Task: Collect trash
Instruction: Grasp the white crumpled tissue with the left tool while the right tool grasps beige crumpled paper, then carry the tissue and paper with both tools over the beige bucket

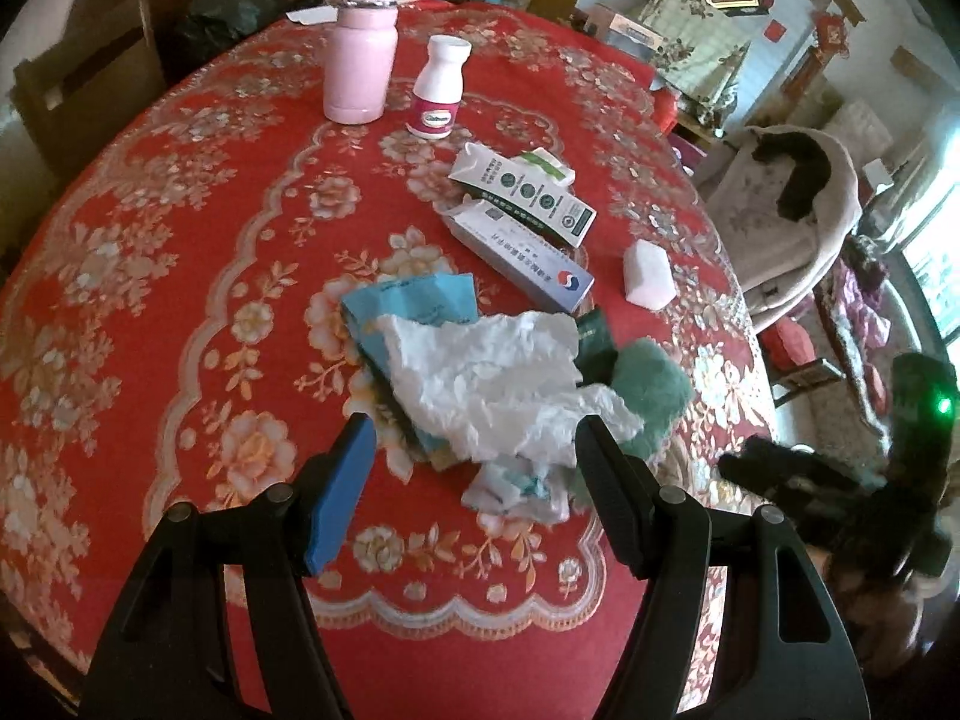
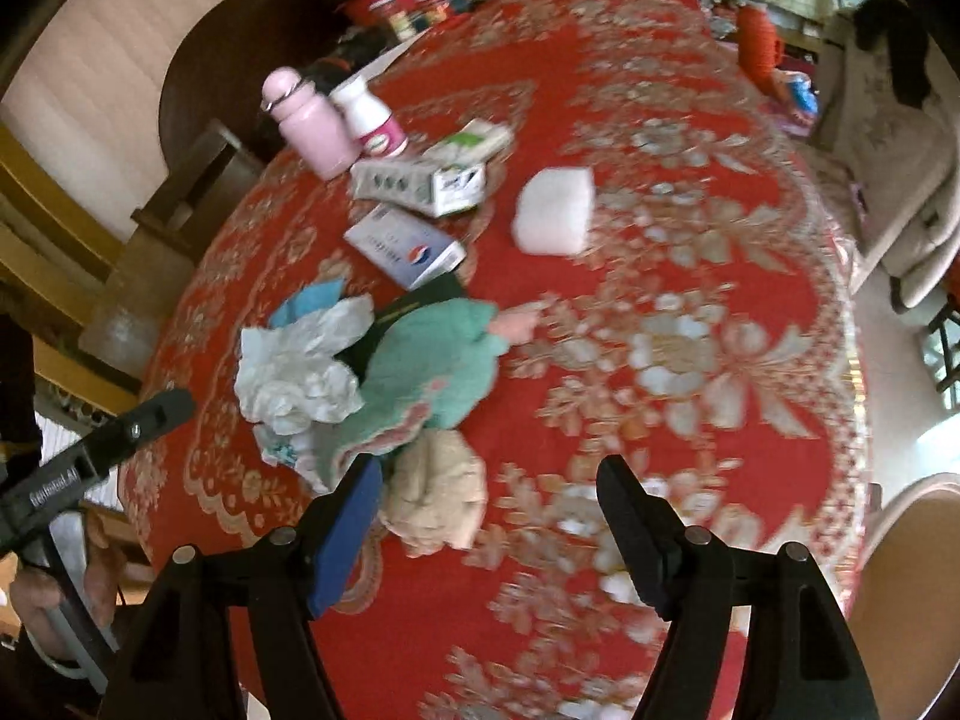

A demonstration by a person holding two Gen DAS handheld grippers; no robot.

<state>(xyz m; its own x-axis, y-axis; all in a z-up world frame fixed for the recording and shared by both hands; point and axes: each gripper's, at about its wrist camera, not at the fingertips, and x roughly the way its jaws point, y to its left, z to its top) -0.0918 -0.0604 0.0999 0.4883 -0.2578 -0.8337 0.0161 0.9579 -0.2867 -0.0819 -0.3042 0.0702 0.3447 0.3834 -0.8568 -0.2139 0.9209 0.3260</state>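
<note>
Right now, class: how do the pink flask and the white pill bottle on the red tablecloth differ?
The pink flask is taller and wider than the white pill bottle. The flask is plain pink all over; the pill bottle is white with a magenta label. The flask has a domed lid, the pill bottle a flat cap. Both stand upright, side by side.

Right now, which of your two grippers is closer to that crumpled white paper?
Left. The left gripper hangs open right over the crumpled white paper; the right gripper, also open, sits off beside it.

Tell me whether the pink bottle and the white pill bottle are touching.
Apart. The left wrist view shows a strip of red tablecloth between the pink bottle and the white pill bottle; the right wrist view only overlaps them.
</note>
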